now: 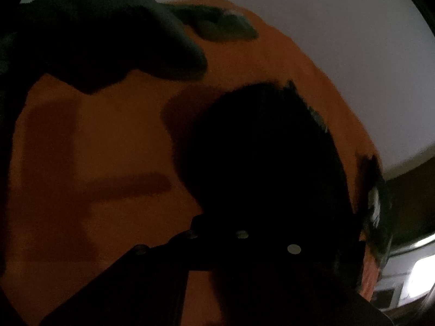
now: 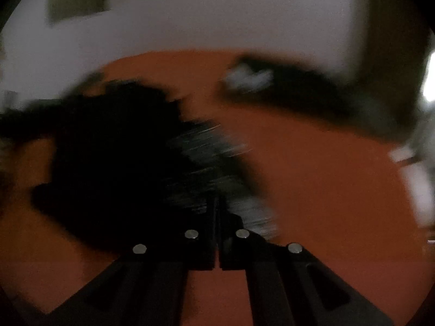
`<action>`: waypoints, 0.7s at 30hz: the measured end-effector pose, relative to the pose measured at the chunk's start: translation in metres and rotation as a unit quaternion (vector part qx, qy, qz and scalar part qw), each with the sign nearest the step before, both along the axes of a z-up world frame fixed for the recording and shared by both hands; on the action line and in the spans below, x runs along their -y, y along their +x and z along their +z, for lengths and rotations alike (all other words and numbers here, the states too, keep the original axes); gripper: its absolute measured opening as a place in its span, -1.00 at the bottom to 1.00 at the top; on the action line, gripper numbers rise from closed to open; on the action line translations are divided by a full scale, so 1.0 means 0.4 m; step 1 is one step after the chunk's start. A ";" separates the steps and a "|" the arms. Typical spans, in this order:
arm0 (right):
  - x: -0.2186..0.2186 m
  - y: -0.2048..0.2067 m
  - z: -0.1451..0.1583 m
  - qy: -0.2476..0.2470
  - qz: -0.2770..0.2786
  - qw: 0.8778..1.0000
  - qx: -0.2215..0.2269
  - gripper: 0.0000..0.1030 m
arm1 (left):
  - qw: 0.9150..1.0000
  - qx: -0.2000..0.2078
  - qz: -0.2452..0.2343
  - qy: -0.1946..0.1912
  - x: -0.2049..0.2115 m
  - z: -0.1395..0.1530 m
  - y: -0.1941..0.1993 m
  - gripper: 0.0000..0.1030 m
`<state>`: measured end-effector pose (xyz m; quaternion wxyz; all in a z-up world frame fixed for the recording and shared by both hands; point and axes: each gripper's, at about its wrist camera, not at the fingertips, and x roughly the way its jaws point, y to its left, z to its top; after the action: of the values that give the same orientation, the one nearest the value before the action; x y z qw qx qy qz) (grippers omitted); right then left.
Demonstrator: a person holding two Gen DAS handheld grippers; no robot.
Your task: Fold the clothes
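A black garment (image 1: 258, 149) hangs over my left gripper (image 1: 217, 214) and hides its fingertips; the finger bases sit close together, so it looks shut on the cloth. In the right wrist view, my right gripper (image 2: 217, 206) is shut, its fingers pressed together on the edge of the same black garment (image 2: 114, 163), beside a grey streaked patch (image 2: 217, 163). The garment lies partly bunched on an orange cover (image 2: 326, 184). The picture is dark and motion-blurred.
A dark green garment (image 1: 108, 32) fills the upper left of the left wrist view, with another dark piece (image 1: 225, 24) behind it. A long dark garment with a white patch (image 2: 312, 95) lies at the far right of the orange cover (image 1: 108, 135). Behind stands a pale wall (image 2: 217, 13).
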<state>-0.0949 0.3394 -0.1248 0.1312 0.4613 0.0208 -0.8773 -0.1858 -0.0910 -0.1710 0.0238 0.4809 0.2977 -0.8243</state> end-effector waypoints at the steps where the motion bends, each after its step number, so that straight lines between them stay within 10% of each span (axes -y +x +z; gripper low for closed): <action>1: -0.016 0.002 0.008 0.005 -0.011 1.000 -0.009 -1.00 | 1.000 0.003 -0.001 0.016 0.048 -0.002 -0.002 -0.98; 4: -0.063 0.008 0.034 0.020 -0.044 0.998 -0.035 -0.99 | 0.996 0.033 -0.029 0.077 0.023 -0.040 -0.012 -0.93; 6: -0.063 -0.034 0.025 -0.032 -0.019 0.999 0.005 -0.93 | 0.993 0.052 -0.052 0.091 -0.023 -0.064 -0.010 -0.45; 9: -0.027 -0.075 0.053 -0.081 0.013 0.997 -0.002 -0.34 | 0.989 0.060 -0.076 0.114 -0.092 -0.095 0.011 0.30; 10: -0.015 -0.088 0.058 -0.099 0.021 0.995 0.003 0.07 | 0.987 0.061 -0.077 0.126 -0.101 -0.102 0.017 0.30; 14: 0.054 -0.135 0.048 -0.146 0.056 0.985 0.070 0.25 | 0.976 0.094 -0.086 0.177 -0.129 -0.138 0.034 0.31; 16: 0.061 -0.138 0.040 -0.152 0.053 0.983 0.087 0.18 | 0.970 0.108 -0.084 0.200 -0.126 -0.133 0.080 0.31; 17: 0.045 -0.132 0.043 -0.153 0.041 0.985 0.076 -0.62 | 0.972 0.106 -0.073 0.199 -0.122 -0.131 0.093 0.31; 18: 0.030 -0.125 0.046 -0.154 0.028 0.986 0.065 -0.91 | 0.973 0.103 -0.060 0.198 -0.117 -0.129 0.105 0.31; 21: -0.017 -0.105 0.056 -0.157 -0.009 0.987 0.033 -1.00 | 0.976 0.097 -0.032 0.192 -0.103 -0.125 0.138 0.31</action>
<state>-0.1370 0.3461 -0.1026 0.1949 0.4634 -0.1252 -0.8553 -0.1307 -0.0499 -0.2211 -0.0663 0.5636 0.4309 -0.7016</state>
